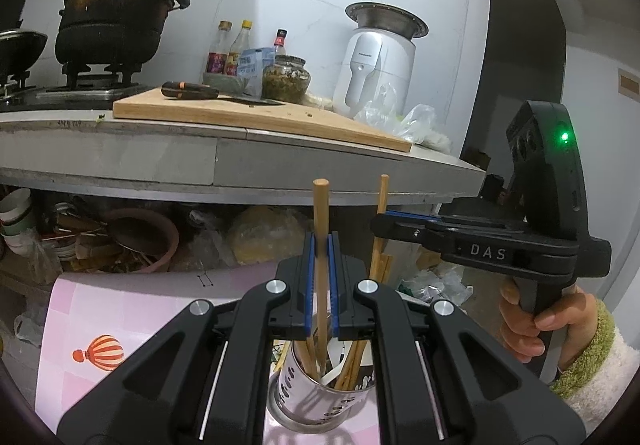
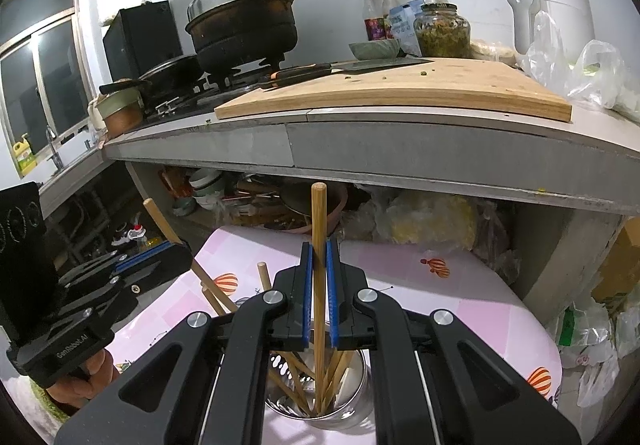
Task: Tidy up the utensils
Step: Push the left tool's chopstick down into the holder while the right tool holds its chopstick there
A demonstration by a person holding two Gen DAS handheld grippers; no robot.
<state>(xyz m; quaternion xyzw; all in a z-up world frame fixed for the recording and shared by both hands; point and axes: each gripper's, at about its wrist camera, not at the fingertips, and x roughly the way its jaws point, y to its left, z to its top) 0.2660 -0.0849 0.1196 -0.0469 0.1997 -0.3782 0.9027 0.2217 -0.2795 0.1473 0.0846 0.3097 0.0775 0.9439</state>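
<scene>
Steel holder [image 2: 352, 401] of wooden chopsticks [image 2: 296, 377], each claw gripping 1

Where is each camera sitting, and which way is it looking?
Left wrist: sits on the left gripper, looking forward over the chopstick it holds toward the counter; the other hand shows at right.
Right wrist: sits on the right gripper, facing the same counter; it holds a chopstick too.
Shared: metal holder, cutting board, pot.
</scene>
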